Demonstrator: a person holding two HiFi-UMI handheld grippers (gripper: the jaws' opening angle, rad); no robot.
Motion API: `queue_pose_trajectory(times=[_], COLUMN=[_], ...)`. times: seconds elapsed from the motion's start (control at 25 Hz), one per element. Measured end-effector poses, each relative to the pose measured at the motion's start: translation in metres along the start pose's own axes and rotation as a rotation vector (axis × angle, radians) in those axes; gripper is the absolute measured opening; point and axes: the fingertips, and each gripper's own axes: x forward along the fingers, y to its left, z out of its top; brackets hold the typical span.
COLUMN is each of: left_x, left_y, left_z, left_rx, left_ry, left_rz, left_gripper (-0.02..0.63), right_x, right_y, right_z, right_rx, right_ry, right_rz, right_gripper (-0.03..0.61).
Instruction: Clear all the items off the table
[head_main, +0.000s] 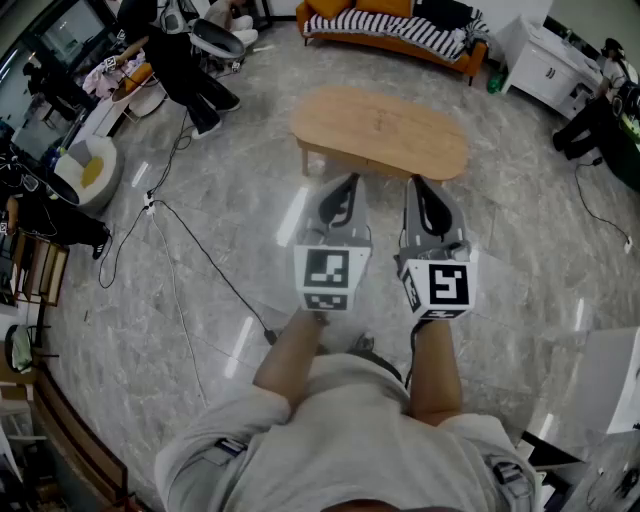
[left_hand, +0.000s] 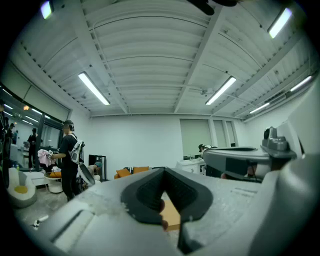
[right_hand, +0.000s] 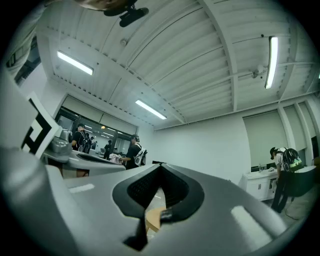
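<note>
An oval wooden table (head_main: 380, 130) stands on the grey marble floor ahead of me, and its top looks bare. My left gripper (head_main: 346, 182) and right gripper (head_main: 419, 184) are held side by side above the floor, short of the table's near edge, both pointing towards it. Each one's jaws meet at the tip with nothing between them. In the left gripper view the left gripper (left_hand: 162, 171) is shut, and a strip of the table (left_hand: 171, 214) shows through the hollow behind the tip. The right gripper (right_hand: 160, 167) is likewise shut over a glimpse of the table (right_hand: 152, 218).
An orange sofa (head_main: 400, 35) with a striped blanket sits behind the table. A white cabinet (head_main: 545, 60) is at the far right. Cables (head_main: 180, 250) trail over the floor at left, near a standing person (head_main: 185, 60) and a white chair (head_main: 85, 170).
</note>
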Motion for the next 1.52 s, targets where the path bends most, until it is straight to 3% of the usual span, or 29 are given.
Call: queue_pose_trajectory(times=[0.28,0.76,1.0,1.52], left_x=[0.000,0.042,0.090,0.196], left_y=[-0.013,0.008,0.033,0.138], left_z=[-0.015,-0.042,-0.055,-0.069], left_rx=[-0.011,-0.027,-0.046,-0.103], left_ry=[0.016,0.061,0.085,0.119], left_rz=[0.033,0.065,0.055,0.070], left_gripper=[0.020,0.020,0.020,0.020], right_x=[-0.014,0.024,0.076,0.229], right_y=[-0.019,-0.032,-0.044,-0.050], right_z=[-0.012,-0.047,-0.064,-0.098], right_rx=[0.009,0.007,-0.011,0.010], right_ry=[0.003,0.044,0.072,0.133], right_rz=[0.000,0.013,0.019,0.051], right_gripper=[0.006,0.006,0.006,0.006])
